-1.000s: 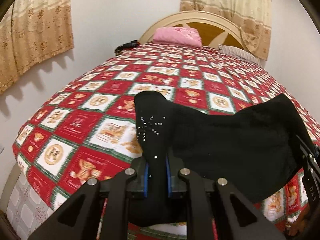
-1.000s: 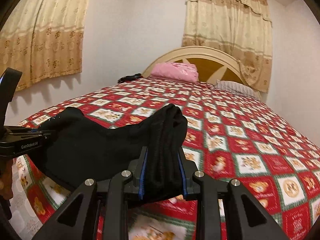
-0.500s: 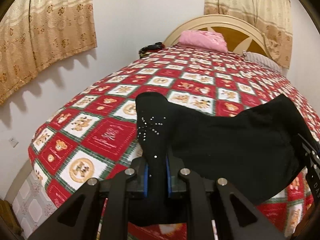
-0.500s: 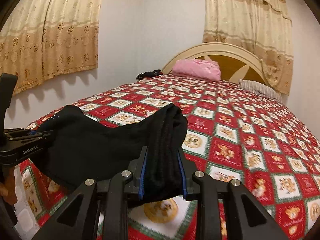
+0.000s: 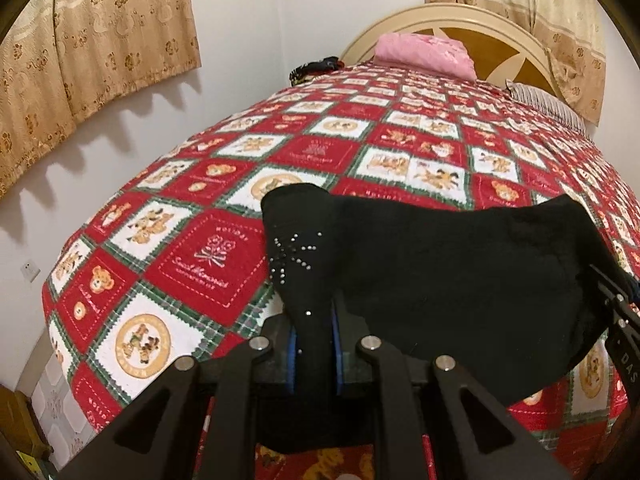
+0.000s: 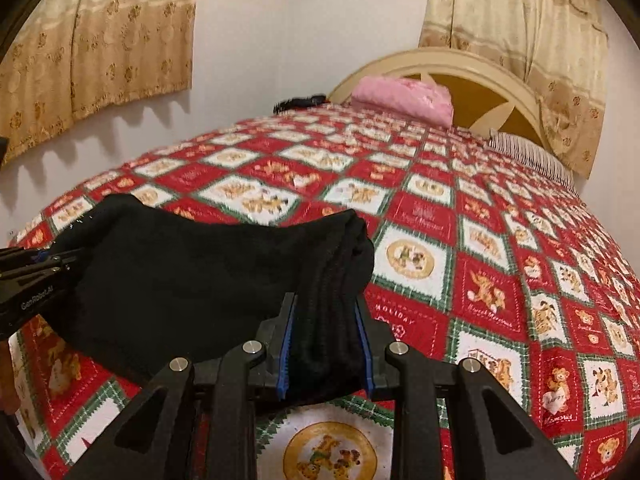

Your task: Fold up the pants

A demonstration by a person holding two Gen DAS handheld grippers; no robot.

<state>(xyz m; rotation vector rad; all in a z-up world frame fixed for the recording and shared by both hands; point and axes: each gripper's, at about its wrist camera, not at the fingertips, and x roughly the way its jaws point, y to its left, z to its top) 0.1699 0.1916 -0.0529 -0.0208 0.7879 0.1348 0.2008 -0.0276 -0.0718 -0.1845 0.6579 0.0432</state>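
Observation:
The black pants point(image 5: 452, 276) hang stretched between my two grippers above the near end of the bed. My left gripper point(image 5: 313, 344) is shut on the pants' left corner, which carries a small pattern of rhinestones point(image 5: 294, 256). My right gripper point(image 6: 324, 344) is shut on the bunched right corner of the pants point(image 6: 192, 280). The right gripper shows at the right edge of the left wrist view point(image 5: 616, 320), and the left gripper shows at the left edge of the right wrist view point(image 6: 36, 276). The lower part of the pants is hidden behind the grippers.
The bed has a red, white and green patchwork cover point(image 5: 224, 248) with teddy bears. A pink pillow point(image 6: 404, 98) and a striped pillow point(image 6: 528, 154) lie by the cream headboard point(image 6: 472, 76). A dark item point(image 5: 316, 68) lies at the far left corner. Curtains point(image 6: 100, 40) hang on the walls.
Both grippers have carried the pants back toward the foot of the bed and to the left; more of the bed's near corner and the floor shows. Both grips stay shut.

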